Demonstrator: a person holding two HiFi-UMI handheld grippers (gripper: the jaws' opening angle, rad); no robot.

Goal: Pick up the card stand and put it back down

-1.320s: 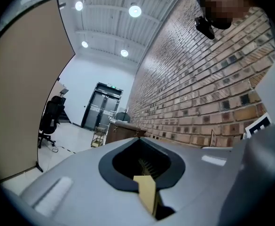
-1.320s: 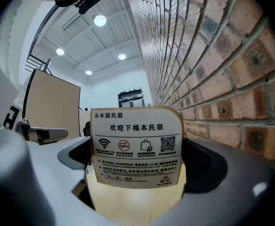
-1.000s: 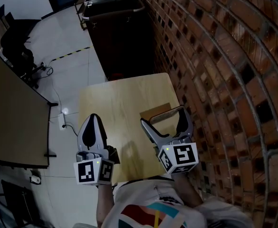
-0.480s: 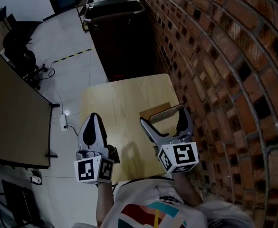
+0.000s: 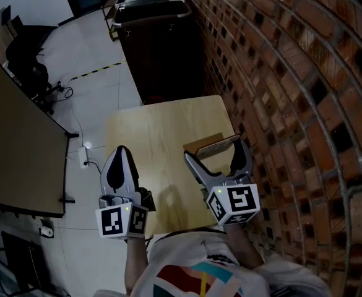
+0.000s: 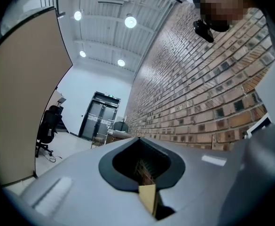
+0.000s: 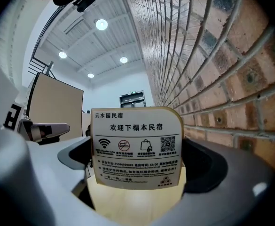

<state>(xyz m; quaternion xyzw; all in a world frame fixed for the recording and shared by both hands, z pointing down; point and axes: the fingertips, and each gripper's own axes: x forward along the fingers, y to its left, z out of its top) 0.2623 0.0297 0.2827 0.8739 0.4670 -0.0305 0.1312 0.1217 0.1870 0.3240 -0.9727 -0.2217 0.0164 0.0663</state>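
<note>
The left gripper (image 5: 120,154) is hanging over the near left part of the tabletop (image 5: 156,125) with its jaws pressed together and nothing between them. It is taking no part in the work, and the stand is sitting well off to its right.

The right gripper (image 5: 213,150) is holding its jaws wide apart, one on either side of the card stand (image 7: 136,147). The stand is sitting upright straight ahead of this gripper, in the gap between the jaws, with its printed face turned toward the gripper's camera. A little space is showing on both sides of it, so the jaws are not pinching it. It appears to be resting on the tabletop, with the brick wall (image 5: 280,73) close on the gripper's right.

As a judgement, the gripper is lined up around the stand but not gripping it. Closing on it, lifting it and setting it back down all seem to be left to do.
</note>
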